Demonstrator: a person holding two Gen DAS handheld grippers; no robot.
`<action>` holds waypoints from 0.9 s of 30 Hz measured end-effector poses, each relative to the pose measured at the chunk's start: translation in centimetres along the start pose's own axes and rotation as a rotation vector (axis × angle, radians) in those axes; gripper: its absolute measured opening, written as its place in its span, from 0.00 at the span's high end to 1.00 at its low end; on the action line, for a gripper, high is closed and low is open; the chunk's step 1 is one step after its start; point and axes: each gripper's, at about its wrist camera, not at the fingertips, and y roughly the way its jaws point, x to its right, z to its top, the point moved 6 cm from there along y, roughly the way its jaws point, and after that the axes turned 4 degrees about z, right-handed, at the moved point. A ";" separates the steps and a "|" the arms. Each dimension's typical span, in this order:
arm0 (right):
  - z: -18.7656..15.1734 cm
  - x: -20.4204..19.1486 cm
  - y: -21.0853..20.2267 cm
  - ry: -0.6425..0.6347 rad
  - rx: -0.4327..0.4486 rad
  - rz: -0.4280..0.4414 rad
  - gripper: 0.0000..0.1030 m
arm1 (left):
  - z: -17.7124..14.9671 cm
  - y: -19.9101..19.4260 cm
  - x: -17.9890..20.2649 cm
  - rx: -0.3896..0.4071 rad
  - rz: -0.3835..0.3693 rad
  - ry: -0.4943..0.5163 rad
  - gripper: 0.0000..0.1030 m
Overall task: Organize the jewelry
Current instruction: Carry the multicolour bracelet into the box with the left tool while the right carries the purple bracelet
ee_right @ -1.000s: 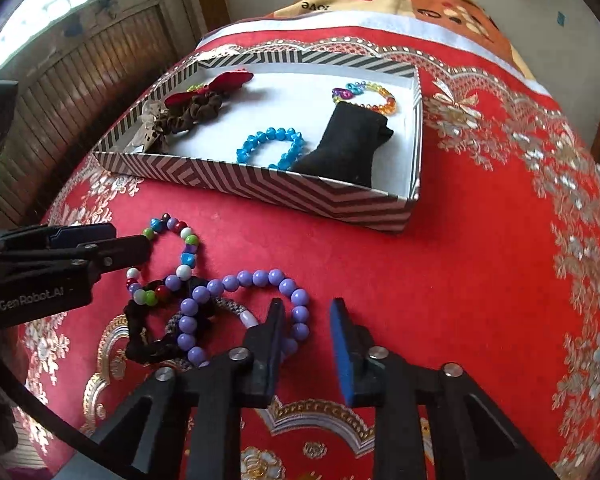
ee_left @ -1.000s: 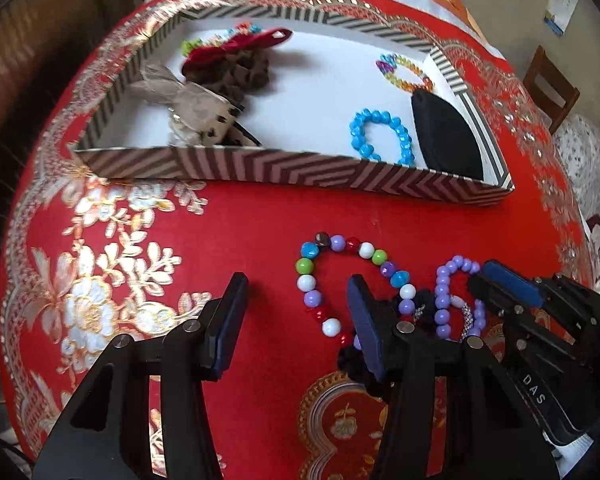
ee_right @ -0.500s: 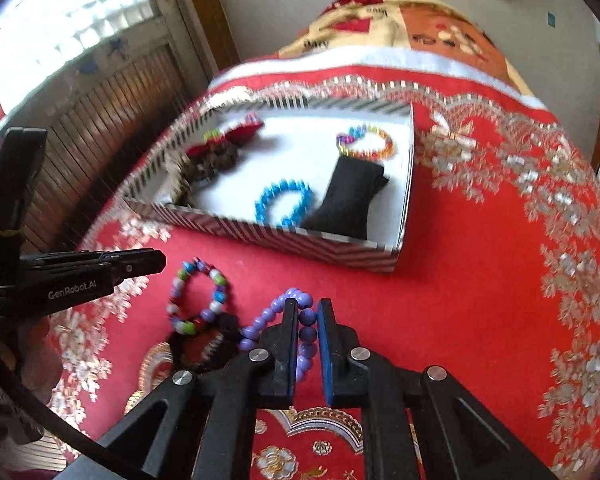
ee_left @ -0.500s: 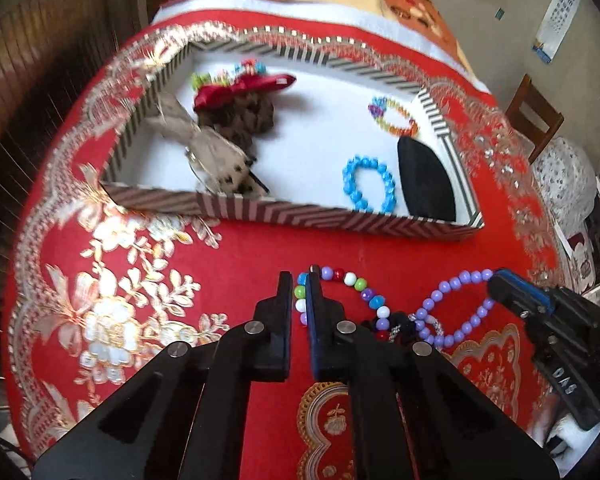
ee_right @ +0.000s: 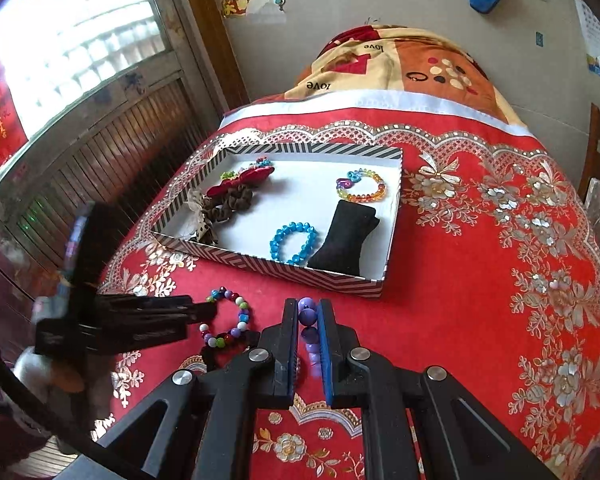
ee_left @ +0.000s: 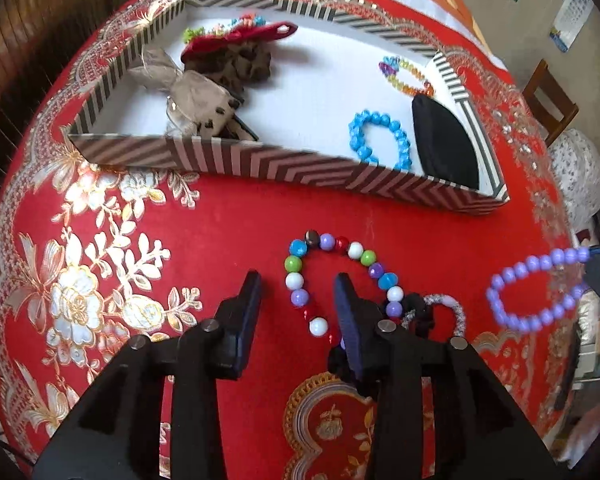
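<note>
Already in my striped box (ee_right: 374, 285): a blue bracelet (ee_left: 382, 140), a rainbow bracelet (ee_right: 362, 187), scrunchies and a black pouch (ee_right: 346, 242). Left on the red cloth (ee_left: 240, 216): the multicolour bracelet (ee_left: 334, 276) and a black-and-silver hair tie (ee_left: 440, 312). My right gripper (ee_right: 309, 334) is clenched on the purple bracelet (ee_left: 536, 292), lifted clear (judging it box-bound). My left gripper (ee_left: 296, 300), jaws just reopened a little, straddles one side of the multicolour strand without pinching it. Only the left view shows the purple loop dangling whole; only the right shows beads pressed between pads.
</note>
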 end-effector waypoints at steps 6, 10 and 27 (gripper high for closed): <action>0.1 0.0 -1.4 -0.001 0.026 0.002 0.92 | -0.2 -0.8 1.0 -0.006 -0.044 0.046 0.93; 0.6 0.0 -2.2 -0.004 0.047 0.007 0.92 | 0.8 -3.8 0.8 0.045 -0.078 0.029 0.93; 3.9 -1.3 -2.4 -0.062 0.081 0.041 0.92 | 6.0 -11.5 -0.1 0.216 -0.056 0.044 0.93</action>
